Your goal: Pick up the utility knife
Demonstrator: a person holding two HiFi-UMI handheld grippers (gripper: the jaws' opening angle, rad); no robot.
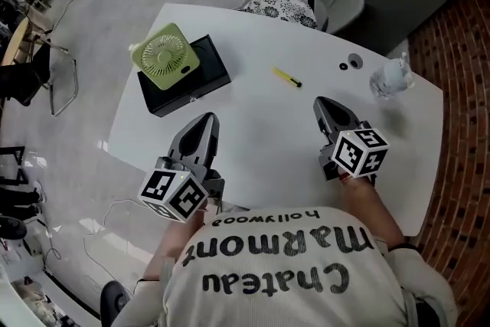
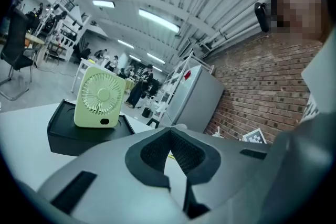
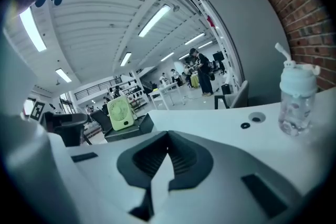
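The utility knife point(image 1: 286, 77) is slim and yellow with a dark tip. It lies flat on the white table point(image 1: 253, 142), towards the far side. My left gripper point(image 1: 205, 119) hovers over the near left of the table, well short of the knife, with its jaws closed and nothing between them. My right gripper point(image 1: 321, 102) is at the near right, closer to the knife and just right of it, also shut and empty. In the left gripper view the gripper point(image 2: 169, 131) points past the fan. In the right gripper view the gripper point(image 3: 168, 135) points across bare tabletop.
A green desk fan point(image 1: 164, 56) stands on a black box point(image 1: 200, 80) at the table's far left. A clear water bottle point(image 1: 390, 76) stands at the far right, near two small round table fittings point(image 1: 349, 63). A chair point(image 1: 279, 5) sits behind the table.
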